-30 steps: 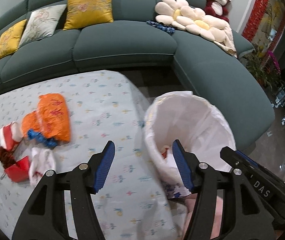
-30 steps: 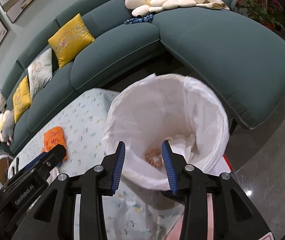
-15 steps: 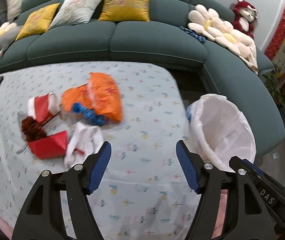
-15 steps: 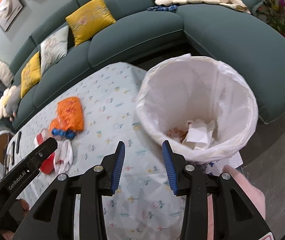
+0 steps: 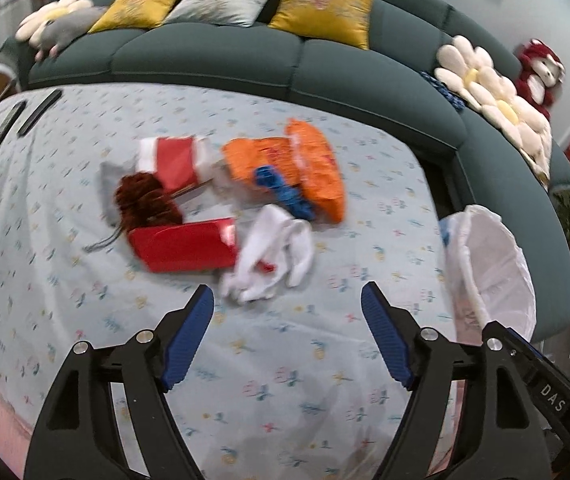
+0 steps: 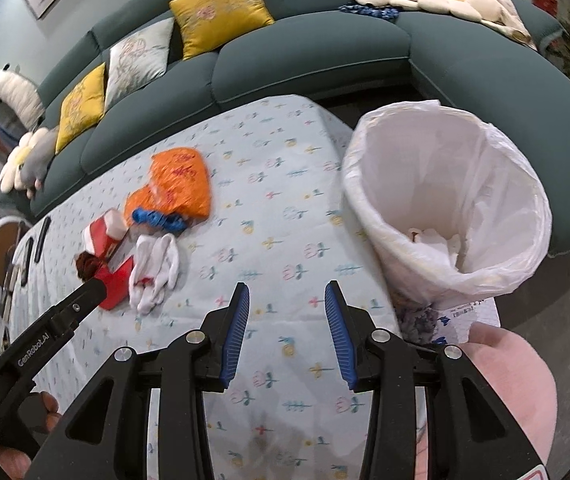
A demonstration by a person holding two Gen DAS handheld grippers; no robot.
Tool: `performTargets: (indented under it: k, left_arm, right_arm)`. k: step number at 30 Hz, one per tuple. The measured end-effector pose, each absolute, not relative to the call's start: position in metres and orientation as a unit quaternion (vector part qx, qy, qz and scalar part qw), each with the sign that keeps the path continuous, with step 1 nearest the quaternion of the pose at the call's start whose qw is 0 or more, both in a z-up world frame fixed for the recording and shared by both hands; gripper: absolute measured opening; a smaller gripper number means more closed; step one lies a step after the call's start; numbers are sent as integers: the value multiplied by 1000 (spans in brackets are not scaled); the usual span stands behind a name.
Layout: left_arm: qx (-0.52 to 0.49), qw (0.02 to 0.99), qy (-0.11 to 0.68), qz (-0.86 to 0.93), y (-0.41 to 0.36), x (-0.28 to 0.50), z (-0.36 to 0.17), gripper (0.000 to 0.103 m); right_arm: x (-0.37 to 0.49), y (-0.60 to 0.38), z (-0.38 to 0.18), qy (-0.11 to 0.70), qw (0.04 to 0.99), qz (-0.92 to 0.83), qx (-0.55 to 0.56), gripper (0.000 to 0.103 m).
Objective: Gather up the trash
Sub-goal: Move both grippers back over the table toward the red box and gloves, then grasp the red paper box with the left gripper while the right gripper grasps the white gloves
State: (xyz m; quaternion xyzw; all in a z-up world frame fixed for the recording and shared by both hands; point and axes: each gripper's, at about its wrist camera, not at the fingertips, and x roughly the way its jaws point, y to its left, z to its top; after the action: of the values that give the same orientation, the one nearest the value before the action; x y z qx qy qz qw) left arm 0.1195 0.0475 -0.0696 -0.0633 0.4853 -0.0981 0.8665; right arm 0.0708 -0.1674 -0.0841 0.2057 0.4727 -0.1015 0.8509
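Trash lies in a pile on the flowered tablecloth (image 5: 285,360): an orange bag (image 5: 309,164), a blue scrap (image 5: 285,192), white crumpled tissue (image 5: 273,256), a red box (image 5: 185,244), a red and white carton (image 5: 173,160) and a dark red tuft (image 5: 141,200). My left gripper (image 5: 287,300) is open and empty, just in front of the tissue. My right gripper (image 6: 287,300) is open and empty above the cloth, left of the white-lined bin (image 6: 445,208), which holds paper scraps. The pile also shows in the right wrist view (image 6: 165,208).
A teal sofa (image 5: 245,56) with yellow and grey cushions curves around the table's far side and right. Dark remote-like bars (image 5: 37,112) lie at the table's far left. The bin (image 5: 489,264) stands off the table's right edge.
Both grippers have swung left from over the bin to over the table. The left one now faces the trash pile; the right one has pulled back from the bin's mouth.
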Motion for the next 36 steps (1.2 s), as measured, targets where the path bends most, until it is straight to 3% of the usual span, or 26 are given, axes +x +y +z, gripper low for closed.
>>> performTargets:
  k: [8,12,19,36]
  left_arm:
    - [-105,864,489,-53,97,114,-82,80]
    - [-133,857,497,-35,120,114,-90,80]
    - [-195,841,504,-12,152,117,-98,81]
    - [-356,723,590,51,158,197,-129,81]
  right_arm:
    - [78,-134,-88,486,851,-83,183,39]
    - [81,-120,-92,493,849,-78,173,46]
    - [92,-94,-97,502,849,-62,154,47]
    - [166,-57,-116,523,835,-44,167,47]
